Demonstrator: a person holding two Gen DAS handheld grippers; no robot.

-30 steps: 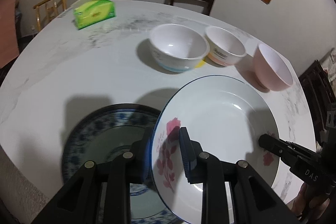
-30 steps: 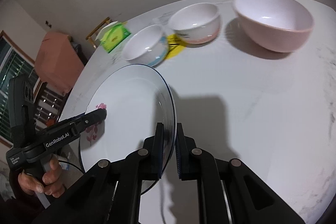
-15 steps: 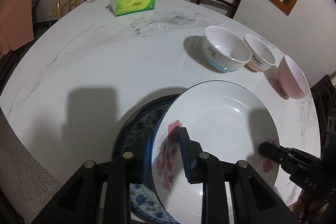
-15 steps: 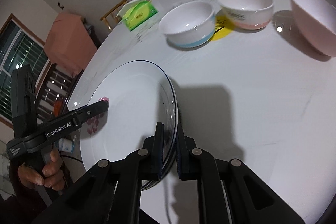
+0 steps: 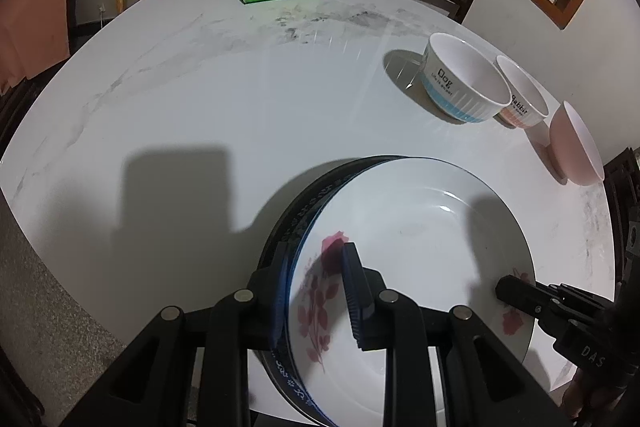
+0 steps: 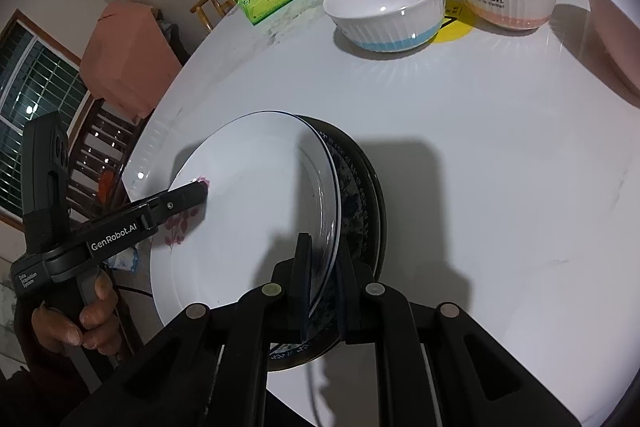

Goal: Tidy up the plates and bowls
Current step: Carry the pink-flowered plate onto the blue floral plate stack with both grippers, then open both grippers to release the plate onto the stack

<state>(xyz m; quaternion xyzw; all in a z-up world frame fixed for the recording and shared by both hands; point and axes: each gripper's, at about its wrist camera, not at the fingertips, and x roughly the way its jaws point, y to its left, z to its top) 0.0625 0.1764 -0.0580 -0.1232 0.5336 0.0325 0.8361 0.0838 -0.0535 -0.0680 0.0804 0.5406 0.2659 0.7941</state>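
White floral plate (image 5: 408,239) is sitting over the blue-patterned plate (image 6: 356,195) at 6 o'clock; your left tool (image 5: 316,291) and right tool (image 6: 322,283) are gripping its rim. Three bowls (image 5: 464,79) at 2 o'clock are waiting unstacked on the counter (image 5: 200,99).

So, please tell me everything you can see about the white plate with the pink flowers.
The white plate is round and shallow, looks like glazed ceramic, with a thin blue rim line and pink flower prints. It is empty and sits tilted on the dark blue-patterned plate near the table's edge. The left gripper and right gripper each clamp its rim on opposite sides.
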